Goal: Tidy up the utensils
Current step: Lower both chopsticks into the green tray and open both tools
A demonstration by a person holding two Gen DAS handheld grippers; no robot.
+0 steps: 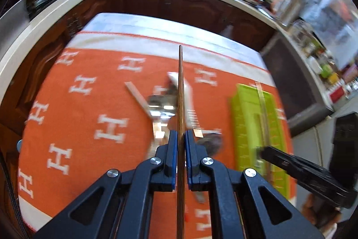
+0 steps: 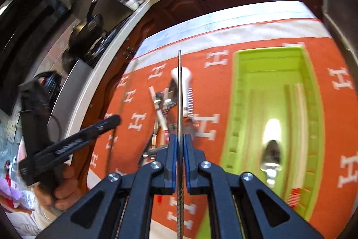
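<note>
Between each claw's closed pads, one thin stick: wooden chopstick (image 1: 180, 91) left, metal chopstick (image 2: 179, 91) right.

**Wood, steel, plastic and woven cloth**

The stick (image 1: 180, 91) pinched in my left gripper (image 1: 180, 138) looks like wood, brown with a fine lengthwise grain and a matt face. My right gripper (image 2: 180, 140) pinches a thin metal rod (image 2: 179, 91), smooth and dull grey up high, twisted like rope low down. Both grippers are matt black plastic with blue pads (image 1: 172, 149) and shiny round metal pins. The cloth (image 1: 89, 109) over the surface is woven, orange and matt. The tray (image 2: 239, 73) is glossy lime plastic. In it lies a mirror-bright metal spoon (image 2: 271, 153). The loose cutlery (image 2: 161, 104) gleams like polished steel.
</note>
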